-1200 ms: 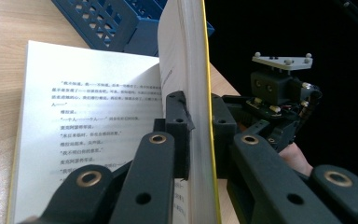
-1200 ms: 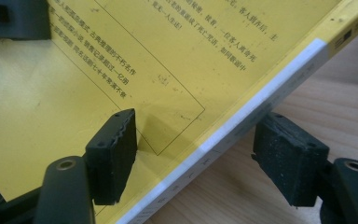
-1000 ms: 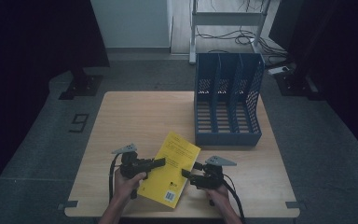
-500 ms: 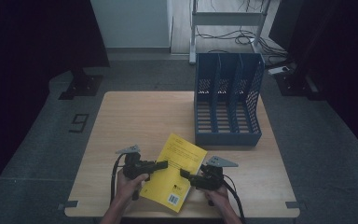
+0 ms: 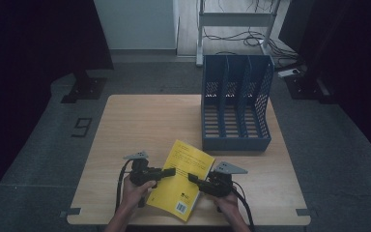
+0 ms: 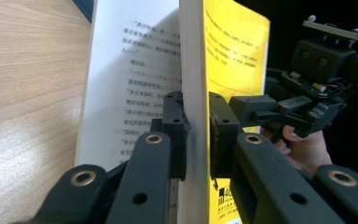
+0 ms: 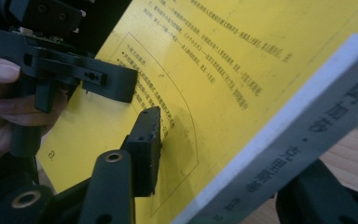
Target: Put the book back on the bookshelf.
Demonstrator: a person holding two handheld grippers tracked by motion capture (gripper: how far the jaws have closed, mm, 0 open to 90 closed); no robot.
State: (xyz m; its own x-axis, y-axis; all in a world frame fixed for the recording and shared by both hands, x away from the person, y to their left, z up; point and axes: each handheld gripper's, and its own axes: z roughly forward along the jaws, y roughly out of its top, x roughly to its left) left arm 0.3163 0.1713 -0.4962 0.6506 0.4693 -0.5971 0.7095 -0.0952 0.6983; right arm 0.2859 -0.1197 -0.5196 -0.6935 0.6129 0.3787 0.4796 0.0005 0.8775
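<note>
A person seated at a wooden desk (image 5: 140,125) lifts a yellow paperback book (image 5: 183,179) off its near edge with two hand-held grippers, the volume tilted up between them. The left gripper (image 5: 166,171) has its jaws pinched on the book's open fore-edge, one jaw against a printed page and the other on the yellow back cover, as the left gripper view shows; a few pages have fanned away from the block on the desk side. The right gripper (image 5: 193,178) straddles the spine side; its jaws have just been closing with the book between them, one jaw lying on the yellow cover and the other under the white spine, though whether they already press firmly cannot be told from the right gripper view. Behind the book, well apart toward the far right of the desk, stands a blue three-slot file holder (image 5: 235,104), its slots apparently empty. The step in hand looks like securing a two-sided hold on the book before standing it up; the next move likely calls for the right jaws to finish clamping the spine so that the loose pages stay gathered, then carrying the book upright toward one of the slots.
</note>
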